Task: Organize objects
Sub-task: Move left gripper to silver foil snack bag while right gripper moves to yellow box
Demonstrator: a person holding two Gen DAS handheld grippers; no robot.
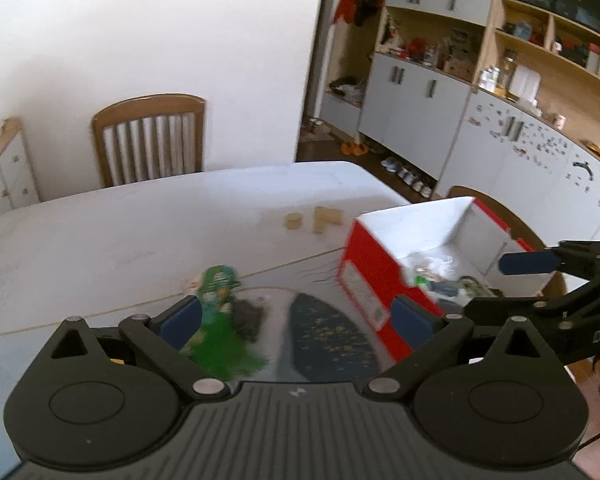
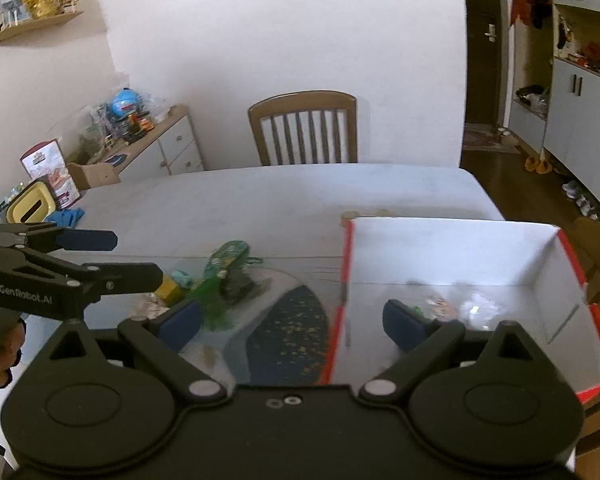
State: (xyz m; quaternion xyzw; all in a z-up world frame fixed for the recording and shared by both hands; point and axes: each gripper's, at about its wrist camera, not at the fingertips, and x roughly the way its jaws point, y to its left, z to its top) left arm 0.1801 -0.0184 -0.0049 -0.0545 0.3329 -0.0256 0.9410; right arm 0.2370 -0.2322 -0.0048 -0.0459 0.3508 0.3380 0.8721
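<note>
Both tongs are seen spread wide with nothing between the pads: left gripper (image 1: 296,316) is held above the green packet (image 1: 216,284) and the dark small item (image 1: 248,316) beside it, right gripper (image 2: 292,320) is held over the near left corner of the red-and-white box (image 2: 452,240). A few items, blurred and not identifiable, are already lying in the box. Loose pieces are left on the table (image 1: 140,220): the green packet, the dark item touching it, a yellow block (image 2: 168,290) and a teal piece (image 2: 182,278) just beside that, and two wooden blocks (image 1: 314,218) behind the box. Step is judged as between a drop-off and the next pick; task roughly midway. Next move: one gripper is to be lowered over the green pile, jaws kept apart until a single item is straddled. Frames are motion-blurred, so item edges are uncertain.
</note>
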